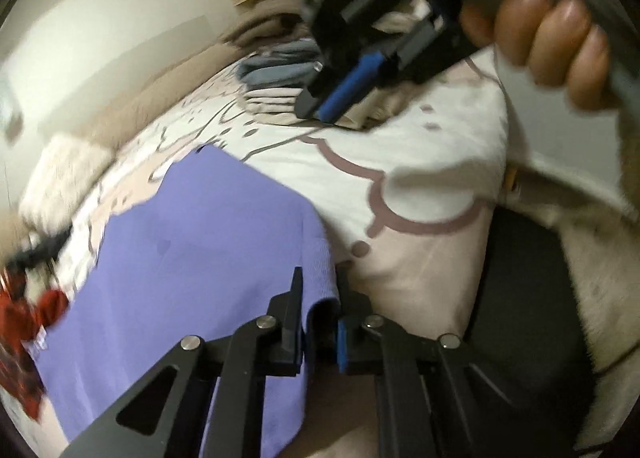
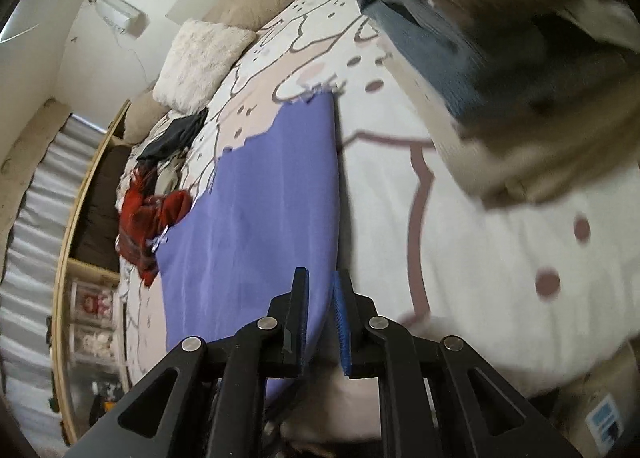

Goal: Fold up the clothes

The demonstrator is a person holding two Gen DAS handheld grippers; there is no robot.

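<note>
Where it lies flat, purple garment (image 1: 208,258), smooth, folded edge

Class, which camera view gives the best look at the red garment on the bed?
The right wrist view: the red garment sits sharp beside the purple cloth, folds visible. The left wrist view shows it only blurred and cut off at the left edge.

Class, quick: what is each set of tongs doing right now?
Left tongs: shut on the purple cloth, gripping its edge.
Right tongs: cannot be told; the cloth's edge sits between the fingers, with a gap visible.
</note>
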